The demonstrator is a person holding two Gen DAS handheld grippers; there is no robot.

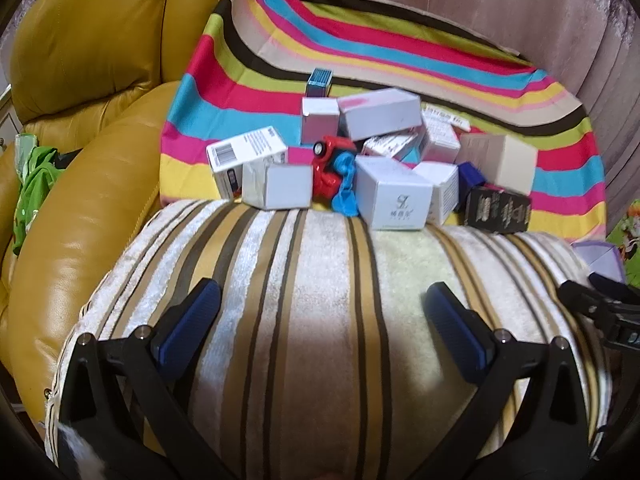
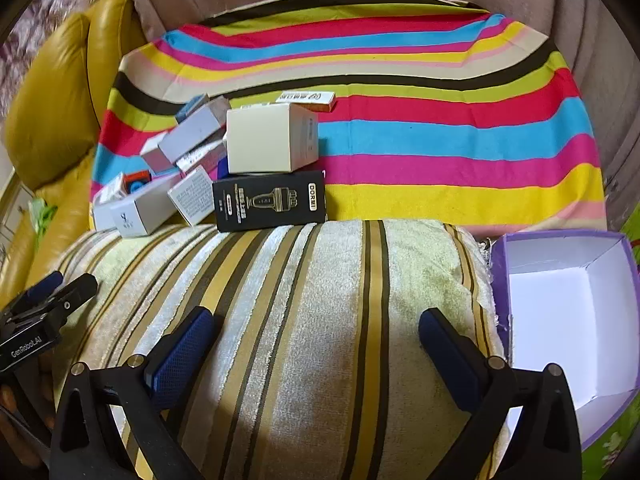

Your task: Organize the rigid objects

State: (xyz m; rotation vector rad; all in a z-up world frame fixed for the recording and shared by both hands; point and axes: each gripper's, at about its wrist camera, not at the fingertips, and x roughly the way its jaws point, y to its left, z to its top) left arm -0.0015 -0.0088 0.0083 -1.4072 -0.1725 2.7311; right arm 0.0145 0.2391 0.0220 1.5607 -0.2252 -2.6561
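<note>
Nearest, the left gripper and the right gripper both hover over the striped cushion with jaws spread wide, holding nothing. Just right of the cushion sits an open purple box, white inside and holding nothing, likely the container for sorting.

Beyond the cushion's far edge, on the rainbow-striped cloth, lies the jumble of rigid objects: a black DORMI box touching the cushion's edge, a cream box resting behind and partly above it, a white cube box left of the black one, and a red toy car wedged among the cartons with a blue plastic piece against it.

No item appears sorted yet. A sound first pick is probably the black DORMI box: it is closest and least buried. Approach level, close the right gripper across its narrow faces, and lift slowly, since the cream box may be leaning on it and could topple.
</note>
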